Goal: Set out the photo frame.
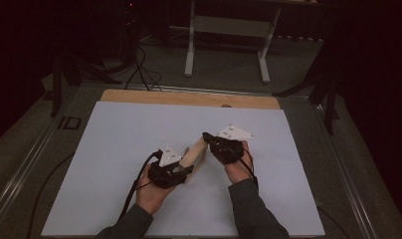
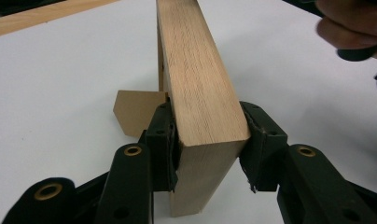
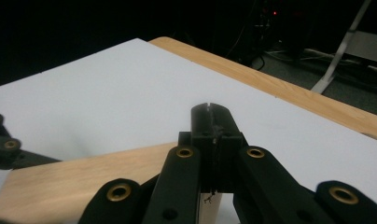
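The left tongs [image 2: 210, 140] are clamped on the wooden block [image 2: 196, 79], lifted near the table's [image 1: 114, 149] middle; the right tongs [image 3: 210, 112] are pressed together at its far end. Setting it down remains, I judge.

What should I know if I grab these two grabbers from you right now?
Left gripper: shut on the wooden block, jaws squeezing its two sides near one end.
Right gripper: jaws closed together, over the block's other end; whether it pinches anything can't be seen.
Block: on edge on the white sheet, mid-table, between both hands.
Done: the block is held. Left: placing it, likely; keep the left grip firm.
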Available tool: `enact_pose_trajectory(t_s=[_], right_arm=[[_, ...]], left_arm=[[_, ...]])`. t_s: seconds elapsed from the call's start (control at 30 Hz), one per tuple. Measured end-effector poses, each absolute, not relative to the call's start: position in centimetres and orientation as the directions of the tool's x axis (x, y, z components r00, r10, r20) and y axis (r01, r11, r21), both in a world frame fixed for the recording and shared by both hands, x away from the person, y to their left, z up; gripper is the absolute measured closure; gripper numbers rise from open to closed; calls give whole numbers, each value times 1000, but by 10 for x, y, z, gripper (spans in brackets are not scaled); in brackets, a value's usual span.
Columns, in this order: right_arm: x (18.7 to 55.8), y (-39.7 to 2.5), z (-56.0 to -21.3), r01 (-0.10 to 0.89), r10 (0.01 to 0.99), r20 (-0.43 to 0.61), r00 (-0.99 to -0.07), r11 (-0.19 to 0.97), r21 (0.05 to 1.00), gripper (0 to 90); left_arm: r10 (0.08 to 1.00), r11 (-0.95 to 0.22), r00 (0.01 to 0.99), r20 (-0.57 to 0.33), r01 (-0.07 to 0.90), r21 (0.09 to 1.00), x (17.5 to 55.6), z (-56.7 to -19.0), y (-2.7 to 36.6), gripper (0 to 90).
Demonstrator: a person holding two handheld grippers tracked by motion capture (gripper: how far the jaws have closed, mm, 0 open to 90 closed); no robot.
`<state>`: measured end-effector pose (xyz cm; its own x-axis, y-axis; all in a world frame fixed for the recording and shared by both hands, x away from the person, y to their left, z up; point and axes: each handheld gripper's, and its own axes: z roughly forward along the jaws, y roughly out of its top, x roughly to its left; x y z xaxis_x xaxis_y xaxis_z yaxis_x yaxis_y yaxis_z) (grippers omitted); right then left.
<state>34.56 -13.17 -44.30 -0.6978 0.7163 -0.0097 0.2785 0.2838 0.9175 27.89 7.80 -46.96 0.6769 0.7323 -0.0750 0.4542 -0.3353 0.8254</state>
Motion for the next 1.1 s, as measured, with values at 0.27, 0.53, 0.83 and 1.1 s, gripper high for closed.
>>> enact_pose_trajectory(t_s=[0.27, 0.53, 0.83, 1.1], right_arm=[[358, -117, -448, 288, 703, -23, -711, 321, 902, 898], [365, -112, -452, 301, 700, -23, -714, 338, 892, 898], [368, -109, -454, 308, 697, -15, -717, 337, 890, 898], [367, -111, -453, 310, 701, -23, -712, 344, 886, 898]], left_arm=[[726, -338, 684, -77, 452, 825, 277, -470, 79, 598], [728, -325, 680, -87, 453, 830, 278, -471, 79, 590], [743, -330, 662, -95, 486, 809, 281, -482, 75, 550], [757, -331, 649, -74, 479, 813, 280, -481, 78, 578]])
